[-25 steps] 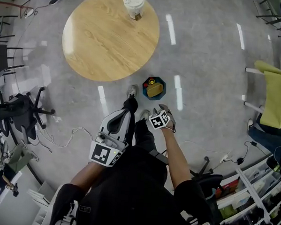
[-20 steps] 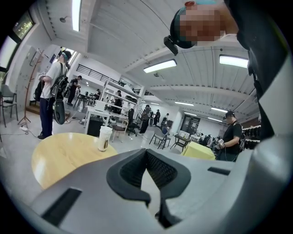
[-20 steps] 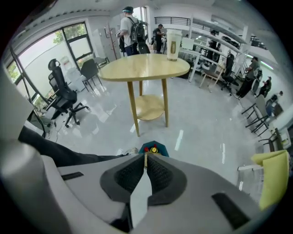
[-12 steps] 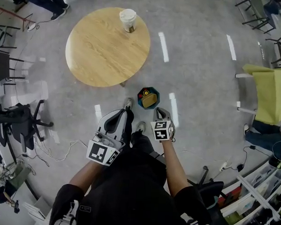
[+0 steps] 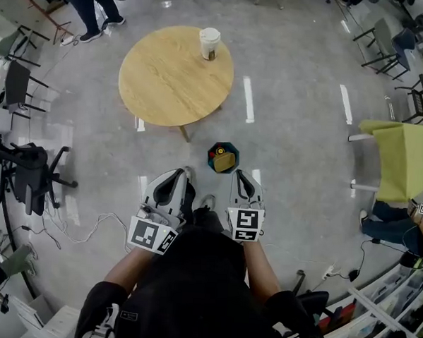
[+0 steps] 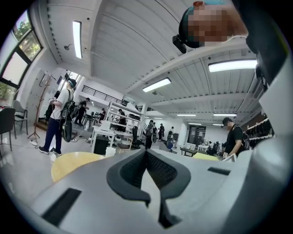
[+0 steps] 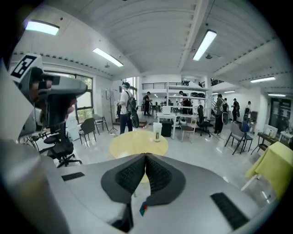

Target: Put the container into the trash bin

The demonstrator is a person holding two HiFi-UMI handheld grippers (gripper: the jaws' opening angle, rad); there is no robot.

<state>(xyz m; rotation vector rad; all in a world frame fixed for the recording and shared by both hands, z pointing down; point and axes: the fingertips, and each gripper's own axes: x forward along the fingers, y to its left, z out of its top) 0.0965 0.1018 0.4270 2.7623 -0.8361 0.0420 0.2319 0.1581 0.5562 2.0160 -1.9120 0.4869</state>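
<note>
Looking down from the head, a small dark trash bin [image 5: 224,146] sits on the grey floor. It is the landmark for everything here. Inside it lies a tan object [image 5: 227,160] with a small red and yellow item beside it. Whether the tan object is the task's container cannot be told for sure, though that seems likely.

Beyond the bin, well apart from it, is a round wooden tabletop [image 5: 166,81]. A lidded paper cup [image 5: 209,43] stands upright near the tabletop's far edge.

Both claws hover on the near side of the bin, above the floor, pointing toward it. The left claw [image 5: 179,172] is to the bin's near left and the right claw [image 5: 241,173] to its near right. The right claw is slightly the nearer. Neither claw touches the bin.

In each gripper view the two dark ribbed pads are pressed flat together with nothing between them. Both claws are therefore closed and empty.

If the cup must also go in the bin, it lies straight ahead past the bin, out of easy reach.
</note>
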